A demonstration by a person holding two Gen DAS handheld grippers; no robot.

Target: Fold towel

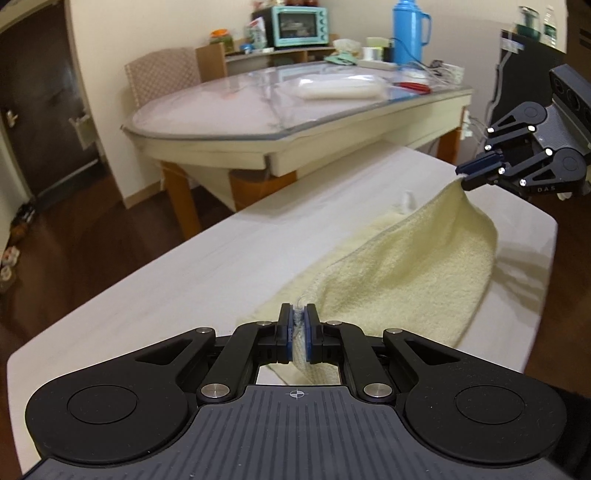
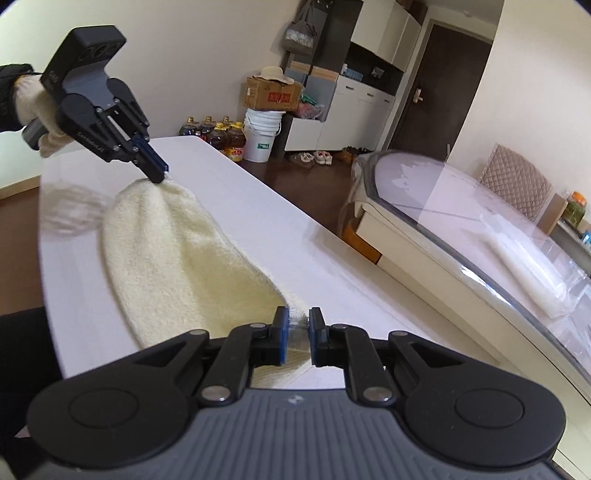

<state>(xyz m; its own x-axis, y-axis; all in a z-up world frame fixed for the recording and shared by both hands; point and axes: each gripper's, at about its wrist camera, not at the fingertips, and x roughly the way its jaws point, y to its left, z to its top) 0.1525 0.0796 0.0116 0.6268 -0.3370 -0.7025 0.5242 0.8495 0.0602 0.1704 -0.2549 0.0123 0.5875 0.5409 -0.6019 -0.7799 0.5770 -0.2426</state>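
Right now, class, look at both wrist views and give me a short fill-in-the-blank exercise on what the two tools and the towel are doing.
1. Each tool, the left tool and the right tool, grips one ____ of the towel.
2. The towel's colour is pale ____.
3. Between the tools, the towel's gripped edge is lifted off the ____ table.
4. The tall flask on the far table is ____.

Missing words: corner; yellow; white; blue

Dark wood floor [image 1: 92, 236], cream walls [image 2: 192, 55]
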